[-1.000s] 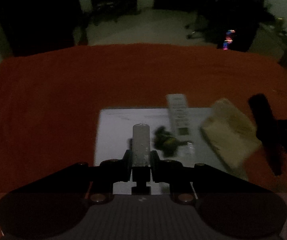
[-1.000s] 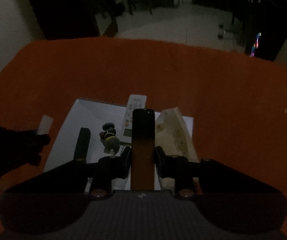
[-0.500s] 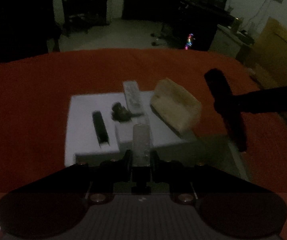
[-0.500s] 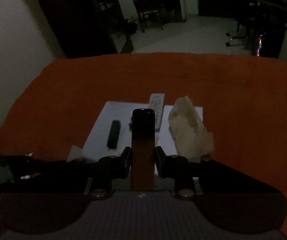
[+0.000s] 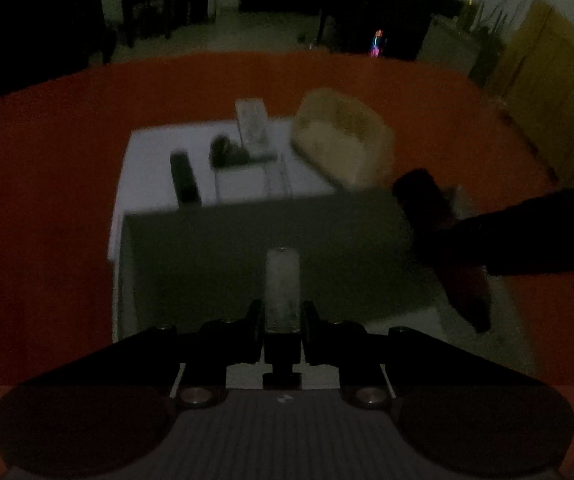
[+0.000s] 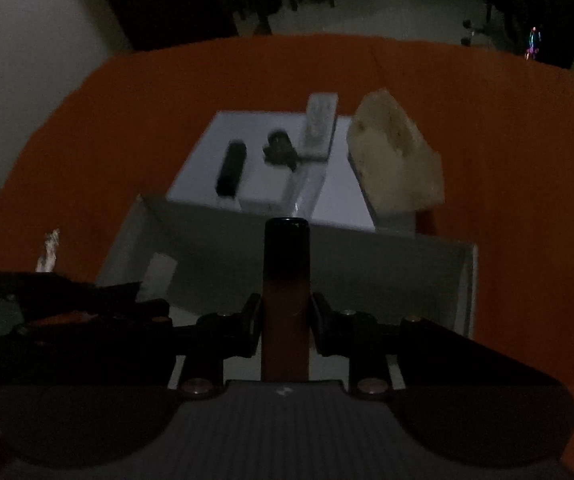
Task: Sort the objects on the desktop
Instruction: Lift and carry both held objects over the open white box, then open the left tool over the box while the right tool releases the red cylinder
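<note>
over the near grey box (image 6: 427,268) on the orange cloth (image 6: 507,140), the right gripper (image 6: 286,312) is clamping a dark tube (image 6: 286,264) and the left gripper (image 5: 283,312) is gripping a pale cylinder (image 5: 283,284). beyond, a white sheet (image 6: 255,128) is carrying a black stick (image 6: 231,168), a remote (image 6: 319,124), a small dark figure (image 6: 279,148); a beige pouch (image 6: 395,160) is lying at its right.

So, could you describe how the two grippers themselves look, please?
Both look alike. The left gripper and the right gripper each have a black, wing-shaped linkage with round metal bolts, above a grey ribbed body bearing a small white mark. The fingers are black. No cables or sleeves are visible in this dim light.
</note>
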`<state>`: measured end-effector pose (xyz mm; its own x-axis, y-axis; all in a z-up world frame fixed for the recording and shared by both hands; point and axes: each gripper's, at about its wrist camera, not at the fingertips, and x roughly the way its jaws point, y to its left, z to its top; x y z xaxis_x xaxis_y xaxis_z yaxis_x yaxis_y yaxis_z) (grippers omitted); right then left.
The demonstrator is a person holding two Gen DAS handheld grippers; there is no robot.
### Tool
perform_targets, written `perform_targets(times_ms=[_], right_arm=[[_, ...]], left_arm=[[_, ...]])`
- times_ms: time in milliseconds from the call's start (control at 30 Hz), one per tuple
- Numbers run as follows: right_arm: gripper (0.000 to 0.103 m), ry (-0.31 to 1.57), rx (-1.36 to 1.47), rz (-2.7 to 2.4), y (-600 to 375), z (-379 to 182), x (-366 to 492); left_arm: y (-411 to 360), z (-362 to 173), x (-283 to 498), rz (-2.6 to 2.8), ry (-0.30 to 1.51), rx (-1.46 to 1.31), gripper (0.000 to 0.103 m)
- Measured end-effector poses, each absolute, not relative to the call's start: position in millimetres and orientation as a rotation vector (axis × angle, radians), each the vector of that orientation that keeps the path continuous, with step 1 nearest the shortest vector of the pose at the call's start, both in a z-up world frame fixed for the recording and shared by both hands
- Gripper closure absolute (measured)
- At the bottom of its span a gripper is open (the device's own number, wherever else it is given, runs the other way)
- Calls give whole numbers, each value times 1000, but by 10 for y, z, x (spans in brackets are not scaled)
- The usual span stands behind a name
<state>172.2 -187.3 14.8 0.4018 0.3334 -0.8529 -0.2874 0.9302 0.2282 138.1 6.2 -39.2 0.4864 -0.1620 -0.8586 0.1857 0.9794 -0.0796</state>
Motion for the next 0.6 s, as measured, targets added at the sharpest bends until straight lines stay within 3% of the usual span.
perform_targets(times_ms=[600], right_arm=[[75,1307,-28,339,-1858,-847,1636]], left_arm=[[58,-1060,1400,-197,1222,40,87]])
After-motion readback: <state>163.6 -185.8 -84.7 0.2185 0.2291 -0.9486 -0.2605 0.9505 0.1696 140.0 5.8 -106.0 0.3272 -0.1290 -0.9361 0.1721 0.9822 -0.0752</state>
